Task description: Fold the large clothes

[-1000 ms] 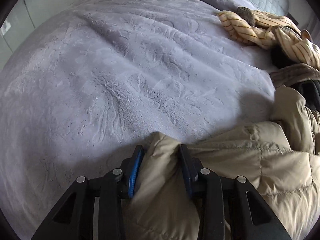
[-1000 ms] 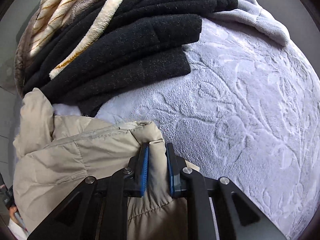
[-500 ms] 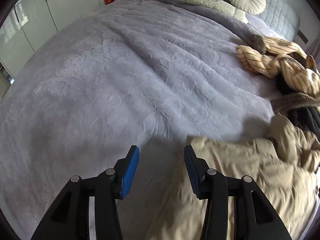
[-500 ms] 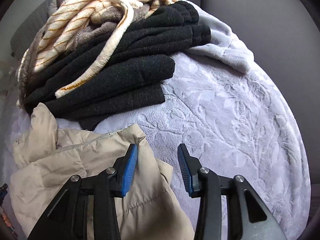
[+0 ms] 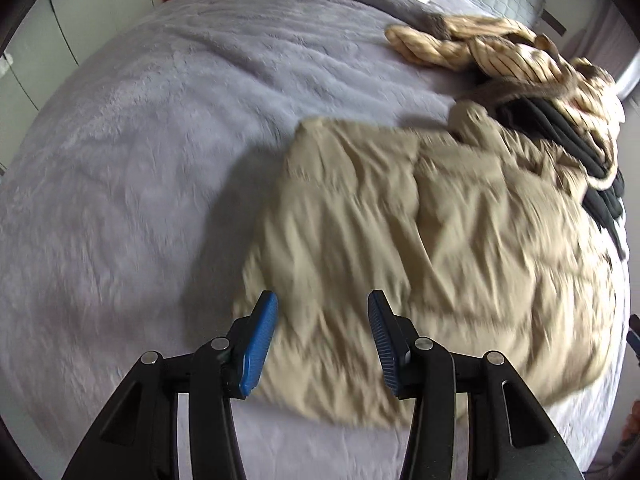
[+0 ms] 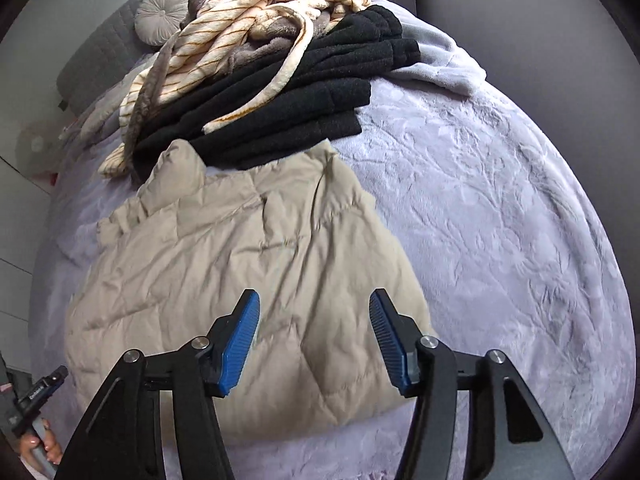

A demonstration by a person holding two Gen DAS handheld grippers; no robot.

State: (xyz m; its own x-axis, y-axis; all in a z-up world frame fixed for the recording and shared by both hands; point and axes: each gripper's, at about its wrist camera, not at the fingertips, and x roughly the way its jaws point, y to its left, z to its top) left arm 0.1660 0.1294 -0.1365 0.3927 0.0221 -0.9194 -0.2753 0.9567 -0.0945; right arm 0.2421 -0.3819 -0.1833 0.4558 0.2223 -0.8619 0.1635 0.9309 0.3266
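Both let go of the jacket (image 6: 240,280). Left fingers (image 5: 322,344) half open, empty; right fingers (image 6: 314,340) just opened wider, empty. Jacket lies folded on the bed (image 5: 140,140) below both. Fold looks done; next garment.

Beige quilted puffer jacket (image 6: 248,264) lies folded, rumpled, on the bed; collar toward black clothes.

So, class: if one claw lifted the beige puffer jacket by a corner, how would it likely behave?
The beige puffer jacket would probably droop rather than hold its shape: it lies creased and soft on the bed. It likely feels light for its bulk, since its quilting looks puffy. Its smooth shell may slip from a shallow pinch.
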